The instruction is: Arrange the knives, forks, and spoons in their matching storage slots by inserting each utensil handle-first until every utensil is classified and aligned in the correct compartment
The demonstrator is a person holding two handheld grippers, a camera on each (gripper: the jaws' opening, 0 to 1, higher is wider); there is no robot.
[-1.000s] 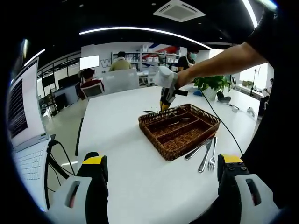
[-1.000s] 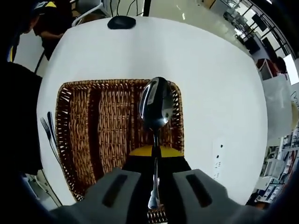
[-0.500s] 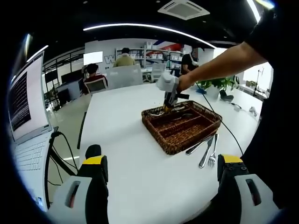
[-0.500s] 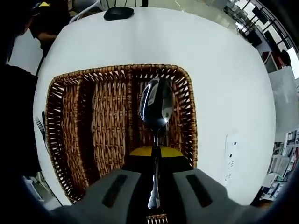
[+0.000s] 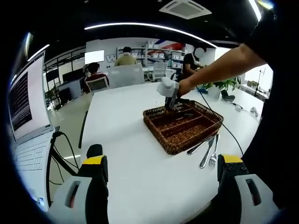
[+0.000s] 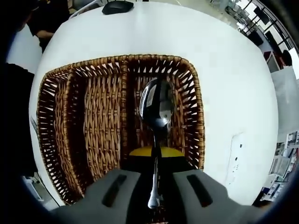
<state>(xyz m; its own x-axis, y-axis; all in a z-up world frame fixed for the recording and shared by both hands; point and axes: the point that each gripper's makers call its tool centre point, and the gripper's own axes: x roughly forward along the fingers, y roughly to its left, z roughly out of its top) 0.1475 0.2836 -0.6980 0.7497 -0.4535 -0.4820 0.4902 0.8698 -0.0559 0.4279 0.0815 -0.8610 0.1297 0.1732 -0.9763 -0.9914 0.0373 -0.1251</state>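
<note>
1. Your right gripper [image 6: 154,156] has its fingers pinching a spoon [image 6: 156,109] by the handle; the bowl points forward, away from the camera, and the handle end hangs back between the two grey finger housings.
2. In the right gripper view, the spoon sits above the wicker tray [image 6: 105,119], over its right-hand compartment. Whether the spoon touches the tray floor cannot be told.
3. The tray shows three long compartments divided by woven walls. The middle and left compartments show bare weave.
4. The tray rests on the white counter [image 6: 224,70]. A dark rounded object [image 6: 117,6] lies on the counter beyond the tray's far end.
5. In the left gripper view, your right gripper [image 5: 169,92] stands at the far end of the tray [image 5: 180,128], angled down into it, with your arm [image 5: 219,63] reaching in from the right.
6. Your left gripper [image 5: 163,172] hovers over the counter [image 5: 131,154], well apart from the tray. Its fingers are spread wide and hold nothing.
7. Loose utensils [image 5: 205,149] lie on the counter just beside the tray's near right side; a fork [image 5: 213,154] is legible among them, tines toward the camera.
8. A laptop [image 5: 25,116] stands at the left edge of the left gripper view, cables [image 5: 58,158] trailing beside it.
9. A potted plant [image 5: 217,86] stands on the counter's far right side.
</note>
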